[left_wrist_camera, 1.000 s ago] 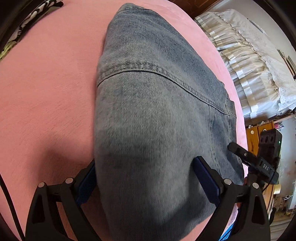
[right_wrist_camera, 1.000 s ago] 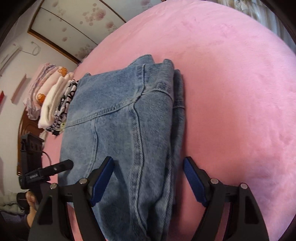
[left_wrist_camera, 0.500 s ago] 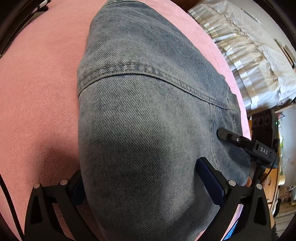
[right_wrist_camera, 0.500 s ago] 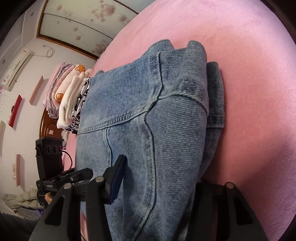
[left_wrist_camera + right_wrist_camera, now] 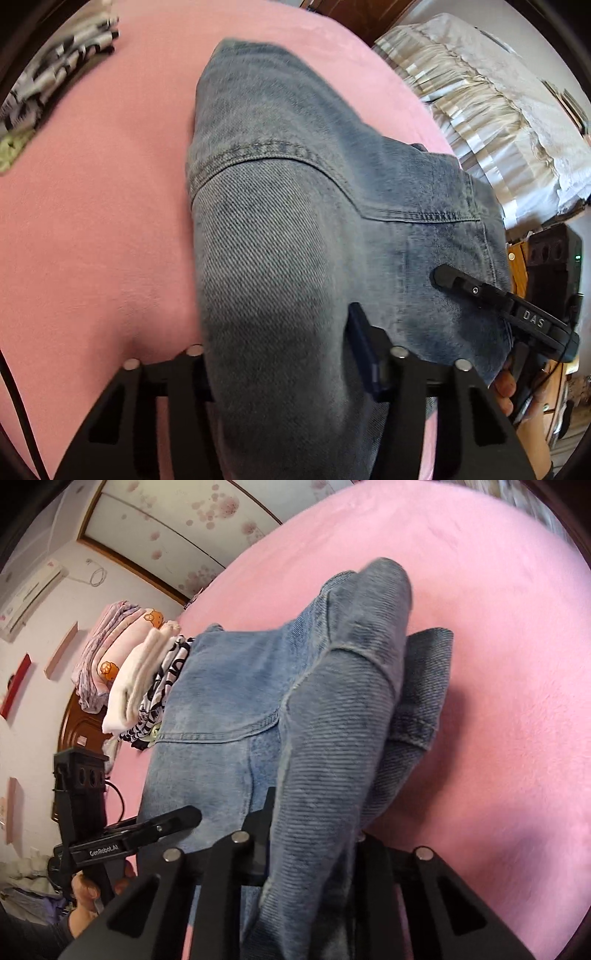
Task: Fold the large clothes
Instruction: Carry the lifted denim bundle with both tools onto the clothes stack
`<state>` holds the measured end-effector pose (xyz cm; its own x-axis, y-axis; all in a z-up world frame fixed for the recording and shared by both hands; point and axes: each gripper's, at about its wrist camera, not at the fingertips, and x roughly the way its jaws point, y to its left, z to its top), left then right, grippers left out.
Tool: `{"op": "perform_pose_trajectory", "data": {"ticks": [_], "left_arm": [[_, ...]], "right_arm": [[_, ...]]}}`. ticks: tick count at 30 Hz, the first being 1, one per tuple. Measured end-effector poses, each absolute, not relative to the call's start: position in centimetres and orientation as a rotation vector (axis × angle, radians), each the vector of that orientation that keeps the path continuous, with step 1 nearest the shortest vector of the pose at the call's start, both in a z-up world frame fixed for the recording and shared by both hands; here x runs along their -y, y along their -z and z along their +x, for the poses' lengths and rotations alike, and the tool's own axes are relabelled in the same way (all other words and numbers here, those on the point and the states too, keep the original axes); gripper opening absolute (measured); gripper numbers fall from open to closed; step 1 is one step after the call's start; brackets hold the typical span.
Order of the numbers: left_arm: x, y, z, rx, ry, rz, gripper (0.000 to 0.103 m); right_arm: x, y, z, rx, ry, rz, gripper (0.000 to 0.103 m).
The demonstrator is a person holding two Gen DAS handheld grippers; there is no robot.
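A folded blue denim garment [image 5: 295, 184] lies on the pink blanket [image 5: 92, 221]. My left gripper [image 5: 280, 358] straddles its near edge; the jaws are closing and the pads press a thick fold from both sides. In the right wrist view the same denim [image 5: 221, 701] is bunched and raised at its right side. There my right gripper [image 5: 314, 834] is closing, pinching that raised fold. A lower layer hangs free beside it. A finger [image 5: 480, 293] of the right gripper shows at the denim's far corner in the left wrist view.
A stack of folded clothes [image 5: 136, 672] sits on the blanket [image 5: 480, 627] just beyond the denim, seen also as striped cloth [image 5: 48, 74]. White frilled bedding [image 5: 480, 110] lies past the bed's edge. A person's hand [image 5: 88, 890] holds the left gripper.
Both pairs of jaws have narrowed onto the denim's near edge. The right side of the garment has lifted off the blanket and bunched up; the left side has risen a little.
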<state>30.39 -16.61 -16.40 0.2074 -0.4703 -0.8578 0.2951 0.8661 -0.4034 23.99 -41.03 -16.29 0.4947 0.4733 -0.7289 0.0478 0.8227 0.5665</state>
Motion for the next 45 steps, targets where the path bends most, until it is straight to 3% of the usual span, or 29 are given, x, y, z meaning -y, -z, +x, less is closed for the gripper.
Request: {"op": "perform_pose_trajectory", "data": {"ticks": [15,28,45], "left_arm": [[8.0,8.2,23.4,-1.218,0.49,-0.099,0.044],[-8.0,1.8,19.2,-1.178,0.405,-0.095,0.044],[-18.0,-4.9,29.6,-1.076,0.313,-0.006,0.044]], "right_arm": [[28.5,9.7,16.6,-1.028,-0.315,0.518,0.017],[15.3,4.7,15.4,-1.007,-0.476,0.476,0.017],[3.5,-0.8,26.9,-0.939,-0.566,0.417,0.017]]}}
